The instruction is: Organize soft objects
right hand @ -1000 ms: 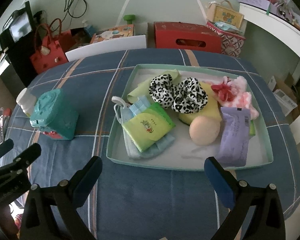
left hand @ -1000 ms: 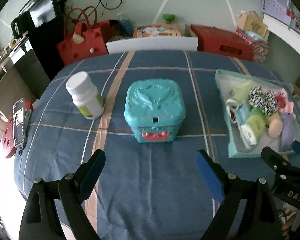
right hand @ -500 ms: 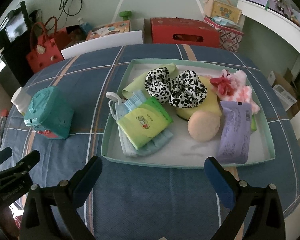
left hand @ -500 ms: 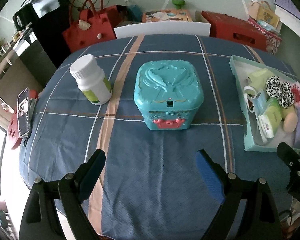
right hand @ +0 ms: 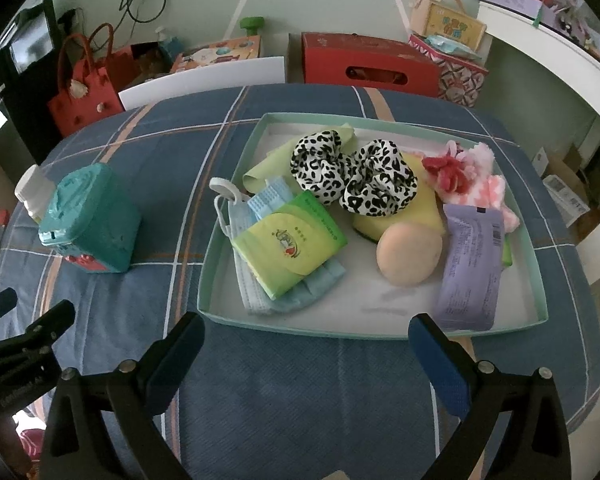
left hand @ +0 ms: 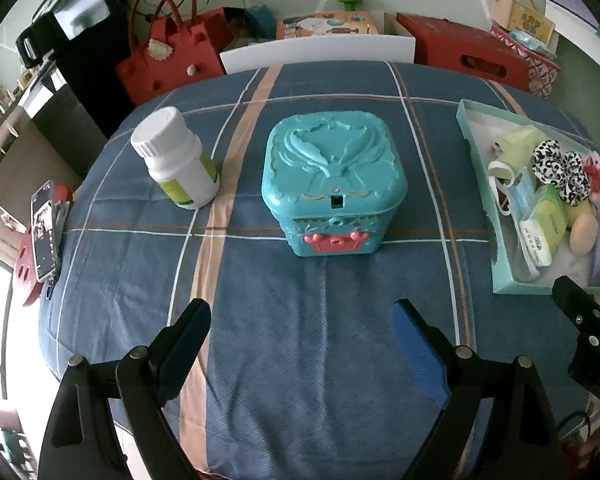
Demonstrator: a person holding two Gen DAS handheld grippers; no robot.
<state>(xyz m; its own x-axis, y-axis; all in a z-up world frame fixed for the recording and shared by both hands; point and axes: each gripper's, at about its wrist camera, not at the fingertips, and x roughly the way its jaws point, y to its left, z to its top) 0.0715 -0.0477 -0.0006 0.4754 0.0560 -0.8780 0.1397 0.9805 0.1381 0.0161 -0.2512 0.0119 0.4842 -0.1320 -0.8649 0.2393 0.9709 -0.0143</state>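
A pale green tray on the blue checked tablecloth holds soft things: two leopard-print scrunchies, a green tissue pack on blue face masks, a peach sponge ball, a yellow sponge, a lilac packet and a pink-red fluffy piece. My right gripper is open and empty, just before the tray's near edge. My left gripper is open and empty, in front of a closed teal box. The tray also shows at the right of the left wrist view.
A white pill bottle stands left of the teal box. A phone on a red stand sits at the table's left edge. A white chair back, a red handbag and red boxes lie beyond the far edge.
Both grippers have pulled back and risen a little, so the box and the tray sit farther off. Both stay open. Nothing on the table has moved.
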